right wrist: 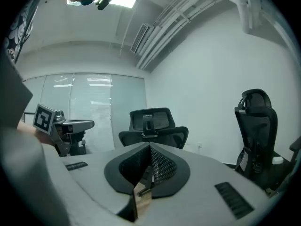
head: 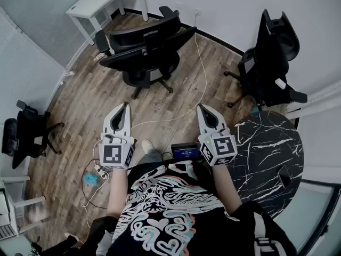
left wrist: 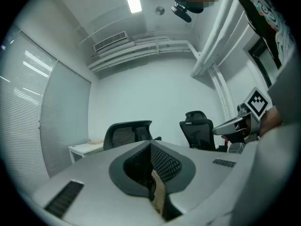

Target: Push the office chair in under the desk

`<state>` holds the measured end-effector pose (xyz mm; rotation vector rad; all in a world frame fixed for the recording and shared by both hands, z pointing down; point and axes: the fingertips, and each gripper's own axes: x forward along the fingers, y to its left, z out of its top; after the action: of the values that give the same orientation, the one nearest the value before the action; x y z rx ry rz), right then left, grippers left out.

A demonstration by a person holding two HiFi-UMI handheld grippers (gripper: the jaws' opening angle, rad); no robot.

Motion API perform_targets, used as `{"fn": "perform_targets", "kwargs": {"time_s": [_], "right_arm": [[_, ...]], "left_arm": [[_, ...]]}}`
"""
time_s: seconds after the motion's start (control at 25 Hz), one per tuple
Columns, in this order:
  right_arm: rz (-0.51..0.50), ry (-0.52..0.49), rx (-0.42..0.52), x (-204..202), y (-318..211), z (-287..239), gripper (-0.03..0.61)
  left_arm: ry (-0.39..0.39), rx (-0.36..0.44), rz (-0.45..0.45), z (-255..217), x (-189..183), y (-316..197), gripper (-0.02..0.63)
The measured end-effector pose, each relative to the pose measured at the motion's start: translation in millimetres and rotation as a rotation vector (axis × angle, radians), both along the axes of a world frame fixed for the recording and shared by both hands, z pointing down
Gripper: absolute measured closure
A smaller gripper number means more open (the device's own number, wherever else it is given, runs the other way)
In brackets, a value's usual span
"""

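Small room, brown wood-plank floor [head: 176, 97], white walls. A black wheeled chair [head: 24, 132] is sitting at the floor's left edge. A white rectangular desk [head: 98, 1] is standing in the far left corner. The left gripper [head: 126, 105] is hovering over the floor with its jaws pressed together and nothing between them. The black mesh-back office chair [head: 146, 49] is standing out on the floor near the desk, not under it. A thin white cable [head: 202, 68] is running past its right side. The right gripper [head: 201, 106] is hovering beside the left one, jaws meeting at the tips and empty. A tall black high-back chair [head: 269, 63] is standing by the right wall. A round black white-veined marble table [head: 272, 153] is sitting at the near right.
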<state>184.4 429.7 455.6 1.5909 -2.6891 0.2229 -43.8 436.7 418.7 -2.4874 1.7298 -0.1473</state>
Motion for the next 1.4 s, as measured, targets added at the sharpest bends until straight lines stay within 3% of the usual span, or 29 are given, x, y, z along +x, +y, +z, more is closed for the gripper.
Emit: {"fn": "perform_targets", "kwargs": {"time_s": [0.8,1.12,1.4], "right_arm": [[-0.026,-0.046,-0.010,-0.6,-10.2,1.7,0.548],[-0.033,-0.046,-0.017,-12.6,-38.2,4.7,0.548],[-0.029,-0.016,0.016,-32.7,-89.9,-10.2,0.546]], "left_arm": [[0.008,-0.012,-0.021,4.5,-1.6,-3.4,0.609],[0.024,-0.009,-0.074,7.4,-32.2,-24.5,0.609],[0.051,0.010,-0.086,1.9,-68.2,-83.4,0.609]]}}
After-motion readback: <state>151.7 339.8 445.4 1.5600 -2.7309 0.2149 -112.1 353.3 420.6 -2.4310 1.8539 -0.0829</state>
